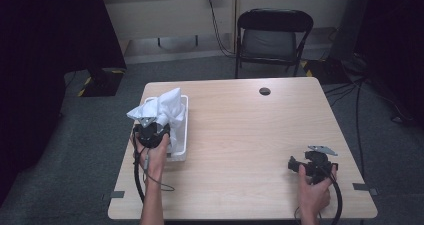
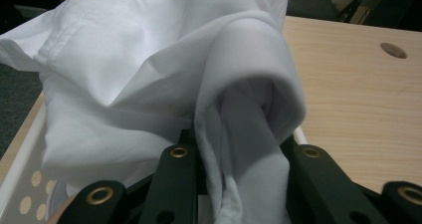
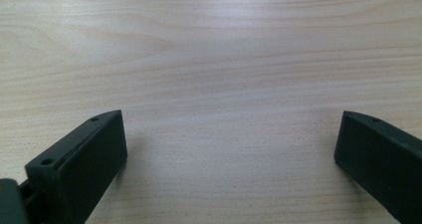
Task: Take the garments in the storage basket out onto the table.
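A white cloth (image 1: 162,109) rises in a bunch out of a white perforated basket (image 1: 182,147) at the table's left side. My left gripper (image 1: 152,131) is shut on the cloth and holds it up above the basket. In the left gripper view the white cloth (image 2: 149,79) drapes over the jaws, with a fold of it pinched between the two black fingers (image 2: 176,184). My right gripper (image 1: 297,164) rests near the table's front right corner, held by a hand. In the right gripper view its gripper (image 3: 229,149) stands open over bare wood, with nothing between the fingers.
The light wooden table (image 1: 250,135) has a round cable hole (image 1: 265,91) near its far edge. A black folding chair (image 1: 272,35) stands behind the table. Cables trail on the floor at the right.
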### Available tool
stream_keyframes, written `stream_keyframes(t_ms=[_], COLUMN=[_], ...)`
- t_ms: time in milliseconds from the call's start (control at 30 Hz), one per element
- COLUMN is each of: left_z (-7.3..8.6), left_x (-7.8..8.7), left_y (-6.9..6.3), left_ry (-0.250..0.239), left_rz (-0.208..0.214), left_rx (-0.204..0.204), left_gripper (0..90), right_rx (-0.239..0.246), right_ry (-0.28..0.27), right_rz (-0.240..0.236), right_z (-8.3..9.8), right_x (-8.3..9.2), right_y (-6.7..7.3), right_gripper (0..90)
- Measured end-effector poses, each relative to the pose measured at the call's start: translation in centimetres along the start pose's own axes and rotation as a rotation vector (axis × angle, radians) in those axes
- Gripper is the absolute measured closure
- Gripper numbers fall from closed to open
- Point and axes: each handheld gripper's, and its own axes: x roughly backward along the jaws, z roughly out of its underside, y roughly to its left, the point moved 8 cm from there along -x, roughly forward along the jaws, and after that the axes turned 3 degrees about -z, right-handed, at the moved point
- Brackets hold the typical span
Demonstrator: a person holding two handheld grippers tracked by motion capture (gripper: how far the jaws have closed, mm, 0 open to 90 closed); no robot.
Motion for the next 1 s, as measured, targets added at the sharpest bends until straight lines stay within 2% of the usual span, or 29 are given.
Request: stream_keyframes(t_ms=[333,1000], left_z=[-0.9,-1.9], left_x=[1.6,4.4], left_y=[-0.5,-2.0], left_ry=[-0.040,-0.105], left_rz=[0.004,0.053], left_rx=[-0.002,0.005], left_gripper=[73.6,73.4], right_rx=[0.000,0.000], right_ry=[0.000,0.000], right_rz=[0.000,0.000], right_z=[0.0,0.0], right_x=[0.0,0.0], right_y=[0.0,0.0], right_gripper=[0.0,0.0])
